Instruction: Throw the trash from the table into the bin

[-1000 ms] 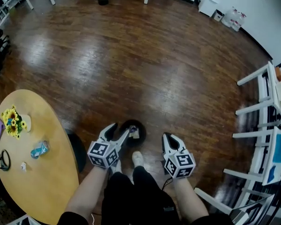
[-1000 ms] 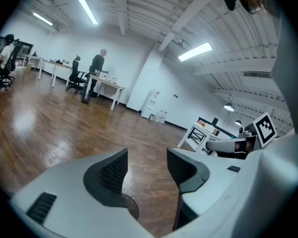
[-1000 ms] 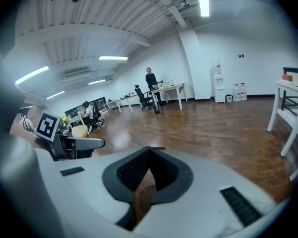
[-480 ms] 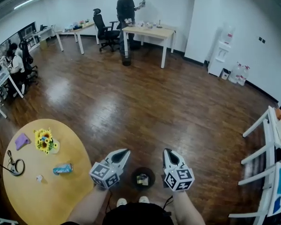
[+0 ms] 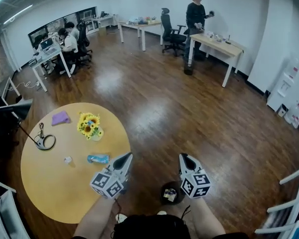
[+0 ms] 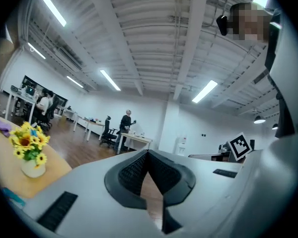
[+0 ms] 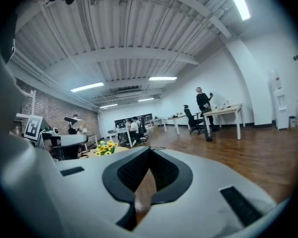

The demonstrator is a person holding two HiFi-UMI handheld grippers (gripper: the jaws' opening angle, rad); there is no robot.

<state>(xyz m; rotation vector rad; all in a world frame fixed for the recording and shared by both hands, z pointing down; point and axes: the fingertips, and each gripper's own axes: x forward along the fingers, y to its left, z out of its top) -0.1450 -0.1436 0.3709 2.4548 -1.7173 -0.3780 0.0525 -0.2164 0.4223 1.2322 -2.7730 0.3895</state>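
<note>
Open office, wood floor, round worktop (image 5: 55, 188) at left. A blue wrapper (image 5: 98, 159) and a small white scrap (image 5: 68, 160) are lying on it, waiting. The bin (image 5: 163, 192) by the feet is holding something, so the job is looking part done. Left gripper (image 5: 126, 157) and right gripper (image 5: 183, 157) are hovering clenched and empty, pointing roughly level.

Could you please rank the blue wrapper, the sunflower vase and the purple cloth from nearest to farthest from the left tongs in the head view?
1. Blue wrapper, on the table, just left of the left tongs.
2. Sunflower vase, further up the table.
3. Purple cloth, at its upper left.
</note>
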